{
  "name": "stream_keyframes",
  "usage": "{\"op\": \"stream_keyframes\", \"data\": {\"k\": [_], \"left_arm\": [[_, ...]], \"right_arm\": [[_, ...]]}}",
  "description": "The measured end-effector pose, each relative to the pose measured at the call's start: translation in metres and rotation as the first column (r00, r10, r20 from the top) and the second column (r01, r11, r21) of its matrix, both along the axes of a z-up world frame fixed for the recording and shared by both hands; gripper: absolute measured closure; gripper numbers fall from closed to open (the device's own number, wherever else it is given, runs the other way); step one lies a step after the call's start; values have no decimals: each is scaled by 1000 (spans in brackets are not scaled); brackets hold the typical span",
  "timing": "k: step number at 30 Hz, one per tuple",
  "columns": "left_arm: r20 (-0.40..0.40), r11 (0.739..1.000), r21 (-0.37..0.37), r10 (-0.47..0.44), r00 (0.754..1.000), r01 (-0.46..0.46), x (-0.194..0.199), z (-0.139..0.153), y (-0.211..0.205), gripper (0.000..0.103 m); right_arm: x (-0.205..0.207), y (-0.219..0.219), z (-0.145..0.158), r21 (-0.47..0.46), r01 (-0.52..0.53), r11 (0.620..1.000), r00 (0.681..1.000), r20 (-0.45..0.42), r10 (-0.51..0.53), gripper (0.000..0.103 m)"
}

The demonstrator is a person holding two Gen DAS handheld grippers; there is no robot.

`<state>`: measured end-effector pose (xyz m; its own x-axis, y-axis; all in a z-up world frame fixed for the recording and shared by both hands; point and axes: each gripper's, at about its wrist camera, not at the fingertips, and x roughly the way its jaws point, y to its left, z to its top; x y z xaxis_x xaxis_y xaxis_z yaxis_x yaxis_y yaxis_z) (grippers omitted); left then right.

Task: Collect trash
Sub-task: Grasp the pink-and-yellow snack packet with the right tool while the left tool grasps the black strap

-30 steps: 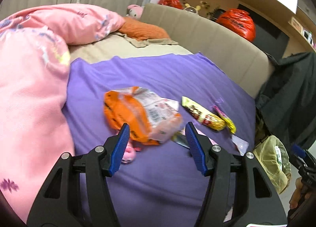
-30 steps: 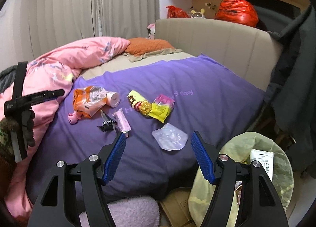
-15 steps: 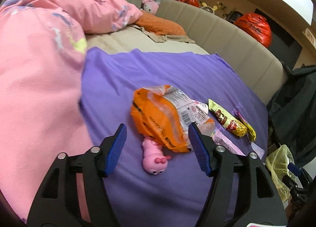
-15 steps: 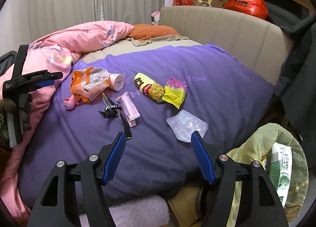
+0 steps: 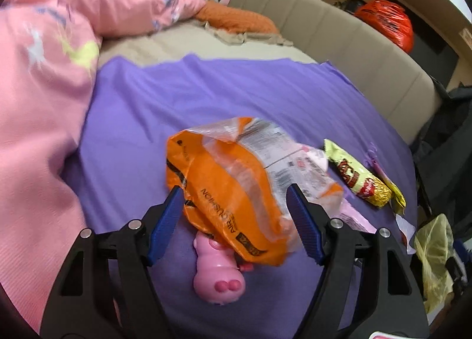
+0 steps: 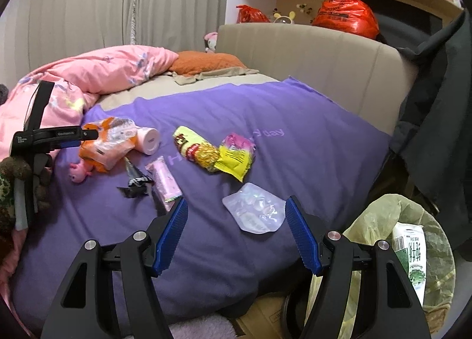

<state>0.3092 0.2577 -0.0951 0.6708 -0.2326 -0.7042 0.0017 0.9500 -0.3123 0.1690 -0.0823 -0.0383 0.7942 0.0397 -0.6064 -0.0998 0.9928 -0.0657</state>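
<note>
An orange and clear plastic air-cushion bag (image 5: 236, 188) lies on the purple blanket (image 5: 236, 97). My left gripper (image 5: 236, 215) is open with the bag between its two blue fingers, not closed on it. A pink pig toy (image 5: 219, 274) lies under the bag's near end. In the right wrist view my right gripper (image 6: 236, 232) is open and empty above the blanket's near edge, close to a clear pouch (image 6: 255, 212). Snack wrappers (image 6: 215, 153), a pink packet (image 6: 163, 181) and a black wrapper (image 6: 135, 184) lie scattered there. The bag (image 6: 107, 144) and left gripper (image 6: 56, 137) show at the left.
A bin lined with a yellow-green bag (image 6: 413, 250) stands off the bed's near right corner, holding a carton. A pink duvet (image 5: 38, 103) is piled on the left. The beige headboard (image 6: 309, 52) runs behind, with red bags on the shelf. A dark coat (image 6: 436, 103) hangs at the right.
My left gripper has moved forward and down onto the orange bag, which now sits between its fingers. My right gripper has moved slightly closer to the bed.
</note>
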Motion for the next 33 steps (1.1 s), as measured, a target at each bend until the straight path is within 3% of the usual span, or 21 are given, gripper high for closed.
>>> {"op": "stream_keyframes", "data": {"k": [2,3,5,8,13,16,19,21,22,23,24,27,29,33], "left_arm": [[-31,999,-46,5,1000,-6,4,-6,6,61],[-39,998,-65,-1,999,-2,5,-8,9,68],[-21,995,-97,-23,1000,21,2,-3,12,89],[30,990,-120,-66,997,69,-8,13,11,101],[74,982,-90,-157,985,163,-30,41,-5,102],[69,977,-83,-191,979,196,-33,45,-13,102],[100,980,-57,-182,978,188,-34,46,-16,102],[123,982,-30,-182,976,187,-34,45,-17,95],[131,982,-20,-184,974,188,-34,44,-17,84],[148,982,-7,-187,971,190,-34,44,-16,72],[167,982,5,-190,968,191,-34,44,-15,68],[192,982,40,-191,963,187,-34,43,-14,62],[198,982,40,-187,962,182,-32,41,-12,56],[177,983,63,-182,967,173,-28,35,-14,56]], "right_arm": [[6,0,-7,15,0,1000,1000,-21,1,38],[9,1,-10,31,-1,1000,999,-32,2,38],[15,5,-18,76,-6,997,999,-51,10,38],[24,25,-25,89,-49,995,997,-59,54,38],[46,44,-30,50,-85,995,995,-49,88,38],[76,37,-24,22,-40,999,998,-38,41,38],[121,23,-22,63,11,998,998,-66,-7,38],[152,15,-29,92,45,995,993,-114,-34,39],[168,13,-37,112,52,992,986,-164,-33,42],[177,11,-44,122,61,991,979,-202,-35,47],[185,9,-52,144,67,987,968,-251,-29,57],[181,4,-57,232,44,972,963,-267,20,71],[165,7,-50,210,11,978,975,-218,35,74],[133,15,-37,175,-58,983,982,-166,88,75]]}}
